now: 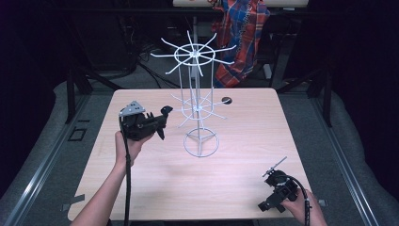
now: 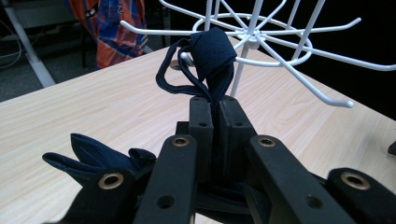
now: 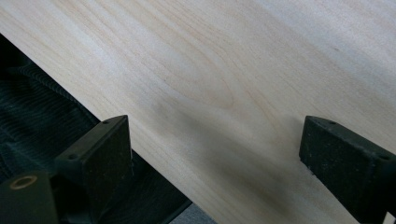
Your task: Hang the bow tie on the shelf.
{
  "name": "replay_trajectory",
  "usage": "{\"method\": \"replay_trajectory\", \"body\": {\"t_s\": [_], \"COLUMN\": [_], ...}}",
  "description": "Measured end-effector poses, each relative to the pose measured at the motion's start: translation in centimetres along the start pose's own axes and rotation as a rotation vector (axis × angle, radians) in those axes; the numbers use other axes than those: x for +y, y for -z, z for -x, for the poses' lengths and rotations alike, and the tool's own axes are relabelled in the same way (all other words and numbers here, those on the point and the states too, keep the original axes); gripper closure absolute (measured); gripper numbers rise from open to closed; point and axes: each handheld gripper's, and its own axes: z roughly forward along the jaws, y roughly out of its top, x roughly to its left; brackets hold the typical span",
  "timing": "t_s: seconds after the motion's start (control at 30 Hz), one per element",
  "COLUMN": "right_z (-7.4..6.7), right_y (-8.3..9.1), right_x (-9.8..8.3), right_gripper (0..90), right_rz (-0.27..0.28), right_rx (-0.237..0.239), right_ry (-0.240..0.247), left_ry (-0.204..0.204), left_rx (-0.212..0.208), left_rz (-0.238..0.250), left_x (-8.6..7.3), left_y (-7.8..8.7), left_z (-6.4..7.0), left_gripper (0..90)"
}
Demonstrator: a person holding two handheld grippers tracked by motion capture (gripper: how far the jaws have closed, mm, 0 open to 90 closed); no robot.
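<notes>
Navy cloth (image 2: pixel 212 53), one piece, pinched in left gripper (image 2: pixel 215 105) jaws beside one white wire rack (image 2: pixel 261 37).

A light wood-grain tabletop (image 1: pixel 141 188) with rounded corners carries a white wire rack (image 1: pixel 197 106), whose ring base rests on the surface slightly beyond the middle. Near the far edge, just behind and to the right of the rack, sits a small dark round spot (image 1: pixel 227 100); what it is cannot be told.
</notes>
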Motion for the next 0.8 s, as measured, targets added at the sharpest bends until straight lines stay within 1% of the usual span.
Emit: {"method": "replay_trajectory", "body": {"t_s": [0.03, 0.13, 0.17, 0.27, 0.3, 0.33, 0.37, 0.43, 0.47, 0.5, 0.57, 0.6, 0.63, 0.67, 0.77, 0.8], "right_z": [0.0, 0.1, 0.0, 0.0, -0.1, 0.0, -0.1, 0.0, -0.1, 0.1, 0.1, -0.1, -0.1, 0.1, 0.0, 0.1], "right_y": [0.0, 0.0, -0.1, -0.1, -0.2, -0.1, -0.1, 0.0, -0.1, 0.0, 0.0, -0.1, -0.2, 0.0, 0.0, 0.0], "right_x": [0.0, 0.0, 0.0, 0.0, 0.0, 0.0, 0.0, 0.0, 0.0, 0.0, 0.0, -0.2, -0.2, 0.0, 0.0, 0.0], "right_gripper": [8.8, 8.8, 8.8, 8.8, 8.8, 8.8, 8.8, 8.8, 8.8, 8.8, 8.8, 8.8, 8.8, 8.8, 8.8, 8.8], "right_rz": [-0.007, -0.007, 0.012, 0.011, 0.012, -0.004, 0.012, -0.002, 0.010, -0.007, -0.007, 0.013, 0.021, -0.007, -0.008, -0.018], "right_rx": [-0.011, -0.013, 0.003, 0.011, 0.010, -0.010, 0.008, 0.000, 0.002, -0.013, -0.014, -0.025, -0.015, -0.013, -0.010, -0.016], "right_ry": [0.007, 0.008, -0.010, -0.012, -0.014, 0.000, -0.013, -0.001, -0.012, 0.002, 0.005, -0.017, -0.027, 0.004, -0.001, 0.007], "left_ry": [0.002, 0.001, 0.001, 0.004, 0.004, 0.003, 0.004, 0.005, 0.000, 0.000, -0.003, -0.005, -0.002, -0.001, 0.002, -0.002], "left_rx": [-0.001, -0.003, -0.004, -0.005, -0.003, -0.001, -0.002, -0.003, -0.006, -0.005, -0.009, -0.009, -0.009, -0.010, -0.012, -0.016], "left_rz": [-0.003, -0.008, -0.008, -0.009, -0.012, -0.010, -0.006, -0.008, -0.007, -0.007, -0.015, -0.015, -0.015, -0.015, -0.020, -0.027], "left_x": [0.0, -0.1, -0.1, -0.1, -0.1, -0.1, 0.0, 0.0, 0.1, 0.1, 0.1, 0.1, 0.0, 0.0, 0.0, -0.1], "left_y": [0.0, -0.1, -0.2, -0.4, -0.4, -0.5, -0.7, -0.8, -1.0, -1.0, -1.1, -1.1, -1.1, -1.1, -1.2, -1.3], "left_z": [0.0, 0.0, 0.0, 0.0, 0.0, 0.0, 0.0, 0.0, 0.1, 0.1, 0.2, 0.3, 0.2, 0.2, 0.2, 0.2], "left_gripper": [84.8, 84.8, 84.9, 85.1, 85.2, 85.2, 85.2, 85.2, 85.3, 85.3, 85.3, 85.3, 85.2, 85.2, 84.7, 84.6]}}
